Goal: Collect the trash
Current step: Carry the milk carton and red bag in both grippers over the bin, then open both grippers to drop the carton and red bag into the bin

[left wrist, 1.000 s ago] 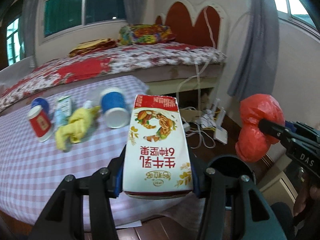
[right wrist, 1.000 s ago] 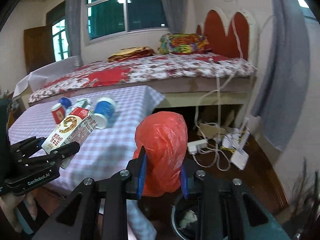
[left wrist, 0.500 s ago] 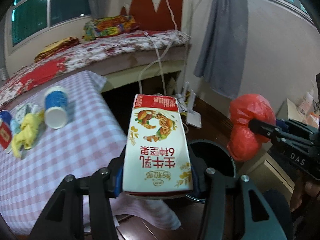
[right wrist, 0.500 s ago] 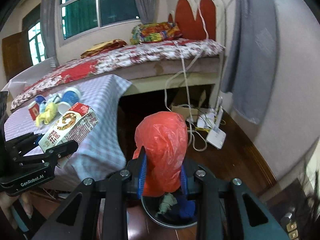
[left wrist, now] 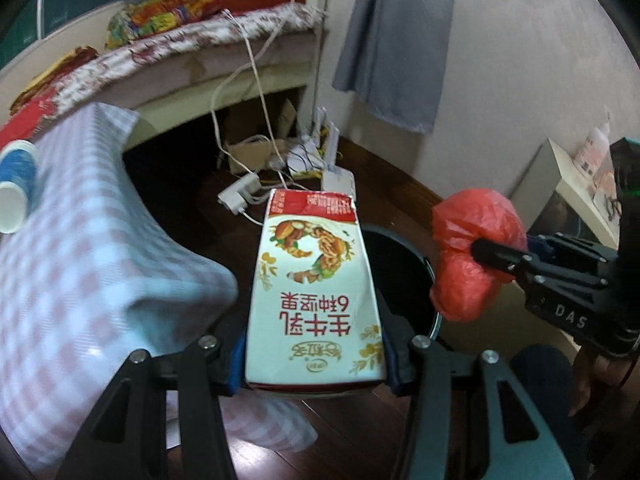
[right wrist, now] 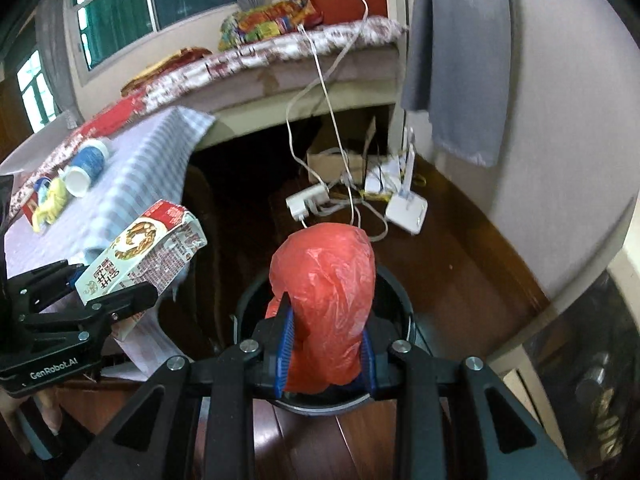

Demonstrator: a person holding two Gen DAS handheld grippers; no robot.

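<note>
- Two tools are loaded: the left tool [left wrist: 316, 364] is clamped on a white-and-red cardboard milk carton [left wrist: 314, 300], and the right tool [right wrist: 326, 354] is clamped on a crumpled red plastic bag [right wrist: 326, 304].
- Both loads hang over or just beside a round black trash bin [right wrist: 396, 300] standing on the dark wooden floor [right wrist: 460, 272]; the bag sits directly above its mouth in the right wrist view, the carton at its left rim.
- The carton carries upside-down Chinese characters and a ring of nuts and grains; the left tool's body reads "GenRobot.AI", the right tool's "DAS".
- Left of the bin, the counter's corner, draped in a pink-and-white checked cloth [left wrist: 80, 260], hangs close to the carton.
- On the counter lie a blue paper cup on its side [right wrist: 86, 164], a yellow crumpled wrapper [right wrist: 52, 200] and a red-labelled item too small to tell.
- Beyond the bin, the floor holds a white power strip [right wrist: 306, 202], tangled white cables [right wrist: 352, 184] and a white router [right wrist: 408, 208].
- Behind stands a bed with a floral cover [right wrist: 280, 52], a grey curtain [right wrist: 456, 60] and a window.
</note>
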